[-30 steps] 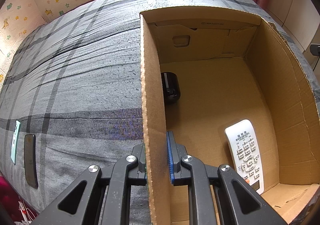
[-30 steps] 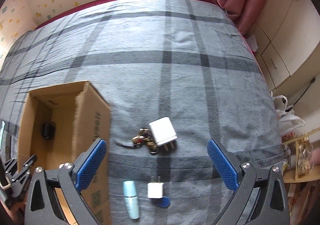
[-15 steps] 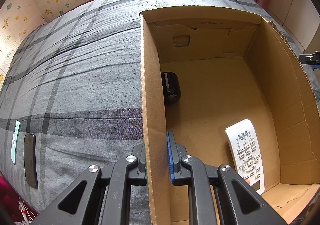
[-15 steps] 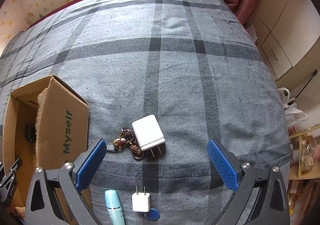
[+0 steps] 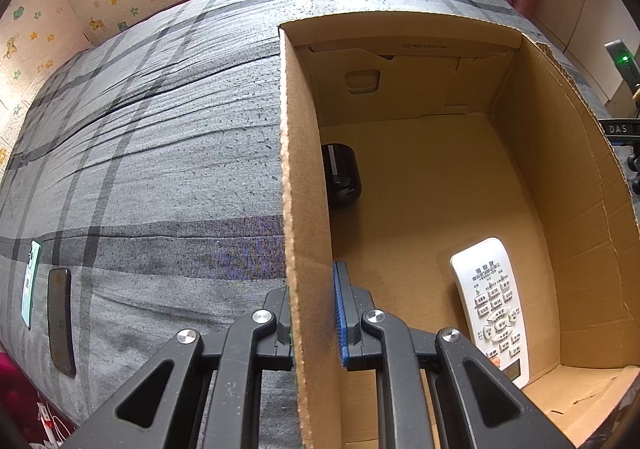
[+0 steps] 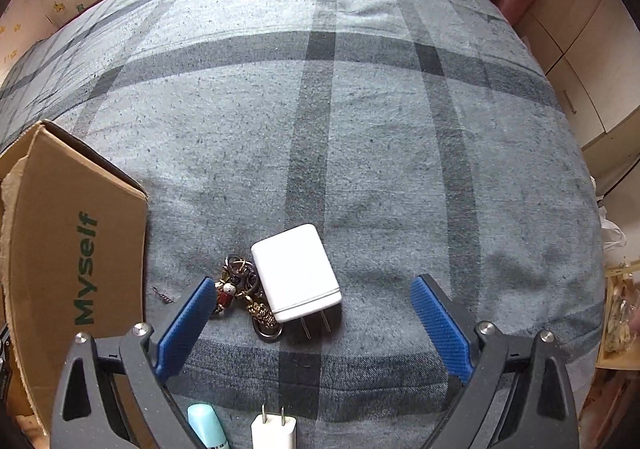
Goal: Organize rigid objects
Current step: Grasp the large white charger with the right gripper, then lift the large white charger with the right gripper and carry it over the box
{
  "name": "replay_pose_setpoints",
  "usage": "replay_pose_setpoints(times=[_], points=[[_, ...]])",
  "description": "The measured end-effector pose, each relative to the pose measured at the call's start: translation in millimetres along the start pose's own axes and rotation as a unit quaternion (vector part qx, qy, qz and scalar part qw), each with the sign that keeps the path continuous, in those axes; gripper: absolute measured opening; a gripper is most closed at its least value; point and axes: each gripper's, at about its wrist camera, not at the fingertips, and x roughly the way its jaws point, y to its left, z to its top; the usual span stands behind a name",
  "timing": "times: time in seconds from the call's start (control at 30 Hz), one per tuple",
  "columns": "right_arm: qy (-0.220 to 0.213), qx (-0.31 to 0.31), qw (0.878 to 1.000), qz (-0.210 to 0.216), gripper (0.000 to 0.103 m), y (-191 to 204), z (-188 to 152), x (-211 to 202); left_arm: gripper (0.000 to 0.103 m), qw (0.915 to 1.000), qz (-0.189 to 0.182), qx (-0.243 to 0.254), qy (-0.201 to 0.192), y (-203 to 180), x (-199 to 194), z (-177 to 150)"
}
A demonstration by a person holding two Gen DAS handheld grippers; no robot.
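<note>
My left gripper is shut on the left wall of an open cardboard box, one pad inside and one outside. On the box floor lie a white remote control and a black cylinder. My right gripper hangs wide open over a large white charger that lies on the grey plaid bedspread between the blue pads. A bunch of keys with charms touches the charger's left side. The box's outer wall, printed "Myself", stands left of them.
A small white plug and a pale blue tube lie near the bottom edge of the right wrist view. A dark phone and a mint green card lie far left on the bed. Cupboards stand right of the bed.
My right gripper has come down toward the large charger, which now looks bigger and sits between the pads. The left gripper and the box have not moved.
</note>
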Motion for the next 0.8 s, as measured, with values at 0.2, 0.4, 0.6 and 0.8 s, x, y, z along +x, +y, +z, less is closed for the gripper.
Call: replay_pose_setpoints(times=[0.2,0.4,0.6,0.8], points=[[0.015,-0.003,1.000,0.007,0.087,4.1,5.0,14.6,0.015,1.0000,0.001,0.001,0.001,-1.1,-0.1,1.1],[0.037,-0.003,0.999,0.008,0.065,9.8,8.2,30.2,0.015,1.0000,0.002,0.002,0.001,-1.4,-0.3,1.2],[0.040,0.015,0.999,0.014,0.052,9.2,8.5,34.3,0.015,1.0000,0.001,0.001,0.001,-1.0,-0.3,1.4],[0.035,0.026,0.999,0.012,0.052,3.0,6.1,24.7,0.015,1.0000,0.003,0.002,0.001,-1.3,-0.4,0.9]])
